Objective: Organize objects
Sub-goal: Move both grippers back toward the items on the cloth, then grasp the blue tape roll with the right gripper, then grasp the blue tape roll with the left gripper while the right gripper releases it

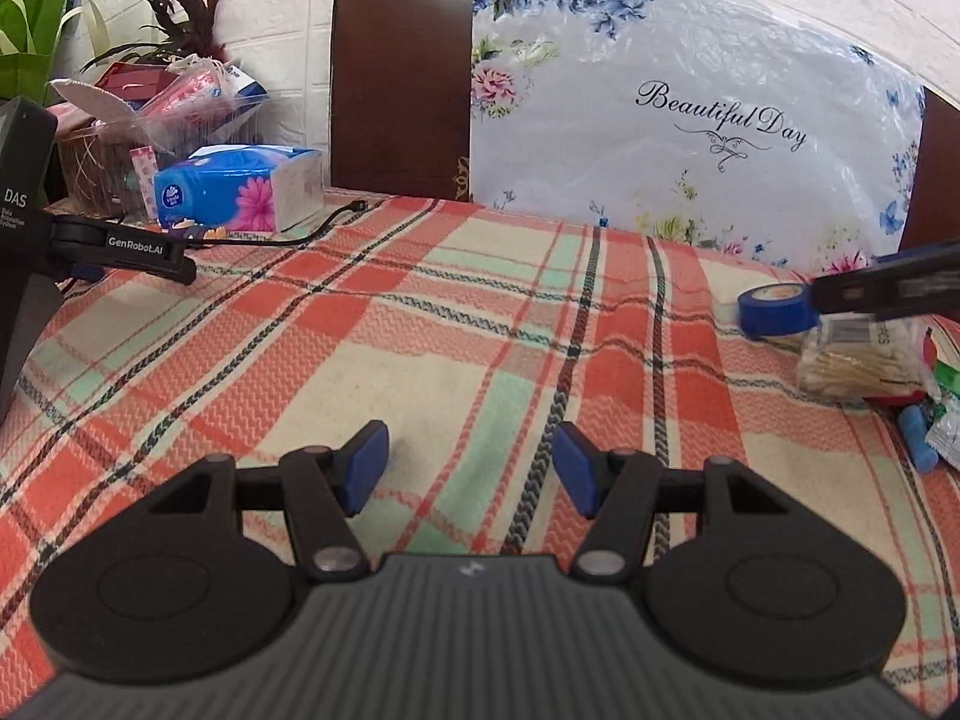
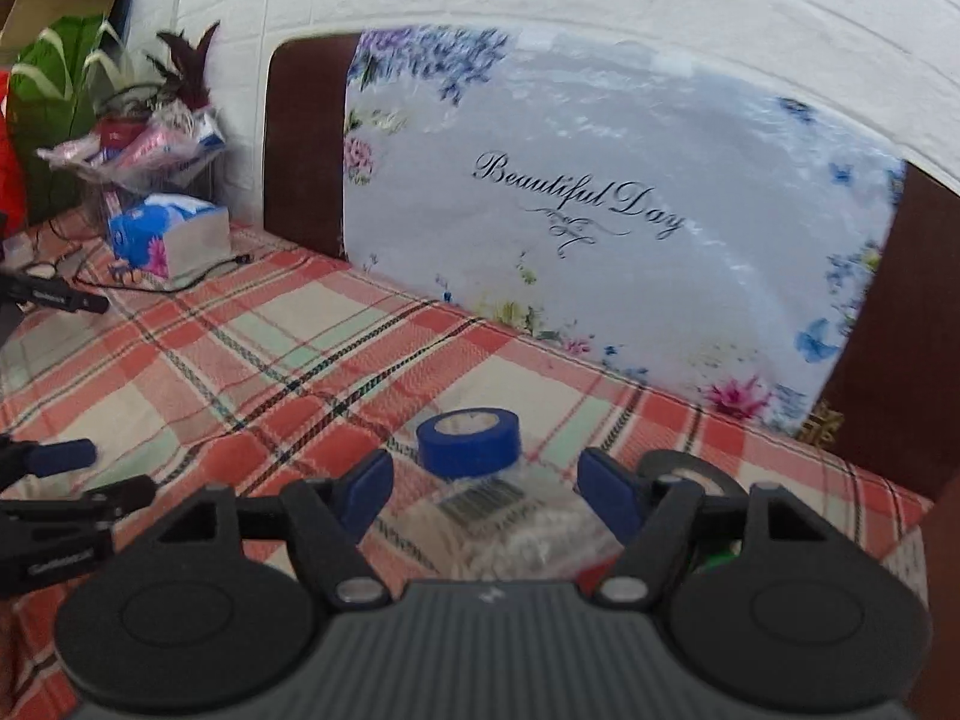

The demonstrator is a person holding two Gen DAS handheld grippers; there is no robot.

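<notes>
My left gripper hovers open over the plaid cloth with nothing between its blue pads. From the right wrist it shows at the left edge. My right gripper is open, its fingers on either side of a clear bag of cotton swabs; a gap shows beside the left pad. A blue tape roll stands just beyond the bag, and a black tape roll lies behind the right finger. In the left wrist view the blurred right gripper hangs over the blue tape roll and the swab bag.
Small items lie at the right: a blue cylinder and green packets. A blue tissue box, a black cable, a black GenRobot device and clutter fill the back left. A floral plastic-wrapped cushion leans on the brown headboard.
</notes>
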